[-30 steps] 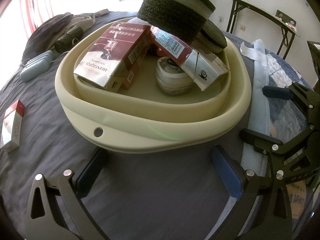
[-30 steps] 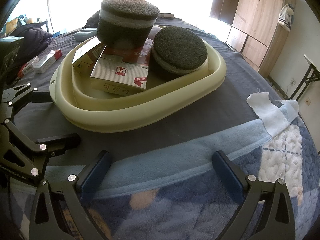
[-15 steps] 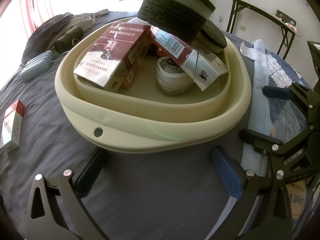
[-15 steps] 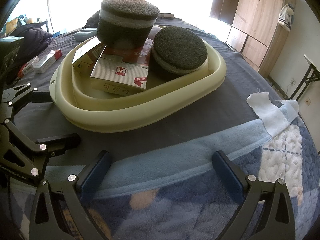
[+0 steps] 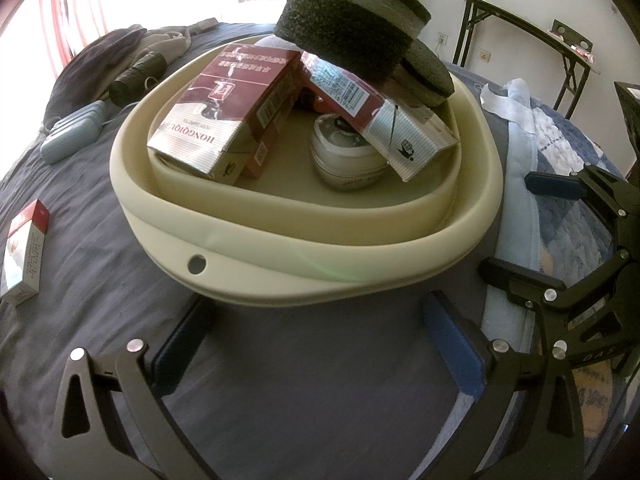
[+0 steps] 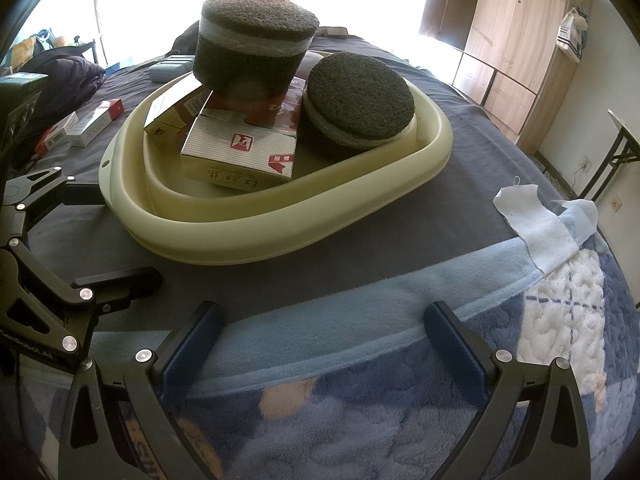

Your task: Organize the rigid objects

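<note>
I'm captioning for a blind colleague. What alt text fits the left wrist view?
A cream basin on a dark bedspread holds red cigarette cartons, a small white jar and two round sponges. The open left gripper sits empty before it.

Nothing has changed across the last second, in either wrist view. Relative to the cream plastic oval basin [image 5: 304, 240] on the dark grey bedspread, no item sits differently from before: no box or sponge piled in the basin has slid, tipped or been lifted, and nothing has been added to it or taken out. Neither gripper has come closer to the basin or widened or narrowed its jaws.
</note>
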A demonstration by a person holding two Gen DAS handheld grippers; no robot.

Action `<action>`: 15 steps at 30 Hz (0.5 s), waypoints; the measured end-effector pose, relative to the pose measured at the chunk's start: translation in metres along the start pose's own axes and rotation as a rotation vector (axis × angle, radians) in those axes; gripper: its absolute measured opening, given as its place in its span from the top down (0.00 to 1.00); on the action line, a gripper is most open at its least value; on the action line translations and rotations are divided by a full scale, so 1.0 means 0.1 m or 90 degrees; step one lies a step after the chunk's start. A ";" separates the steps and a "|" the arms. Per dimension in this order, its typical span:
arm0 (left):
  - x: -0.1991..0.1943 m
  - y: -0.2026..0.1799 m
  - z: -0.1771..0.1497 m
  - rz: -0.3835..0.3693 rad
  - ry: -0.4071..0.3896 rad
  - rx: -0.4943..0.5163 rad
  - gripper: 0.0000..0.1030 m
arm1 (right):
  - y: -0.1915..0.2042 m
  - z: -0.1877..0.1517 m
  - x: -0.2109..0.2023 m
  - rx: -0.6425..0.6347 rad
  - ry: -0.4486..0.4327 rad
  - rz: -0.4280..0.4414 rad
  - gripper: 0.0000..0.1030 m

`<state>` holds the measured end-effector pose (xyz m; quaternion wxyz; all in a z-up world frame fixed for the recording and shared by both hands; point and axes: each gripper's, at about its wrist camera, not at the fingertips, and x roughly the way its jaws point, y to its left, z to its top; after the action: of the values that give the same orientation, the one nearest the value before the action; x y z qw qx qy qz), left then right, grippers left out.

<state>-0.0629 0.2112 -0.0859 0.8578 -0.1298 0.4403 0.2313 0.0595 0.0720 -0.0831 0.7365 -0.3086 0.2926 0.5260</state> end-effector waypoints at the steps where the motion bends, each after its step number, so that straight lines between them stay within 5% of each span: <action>1: 0.00 0.00 0.00 0.000 0.000 0.000 0.00 | 0.00 0.00 0.00 0.000 0.000 0.000 0.00; 15: 0.00 0.00 0.00 0.000 0.000 0.000 0.00 | 0.00 0.00 0.00 0.000 0.000 0.000 0.00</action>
<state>-0.0633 0.2112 -0.0860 0.8578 -0.1300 0.4402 0.2313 0.0594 0.0721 -0.0830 0.7364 -0.3085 0.2928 0.5261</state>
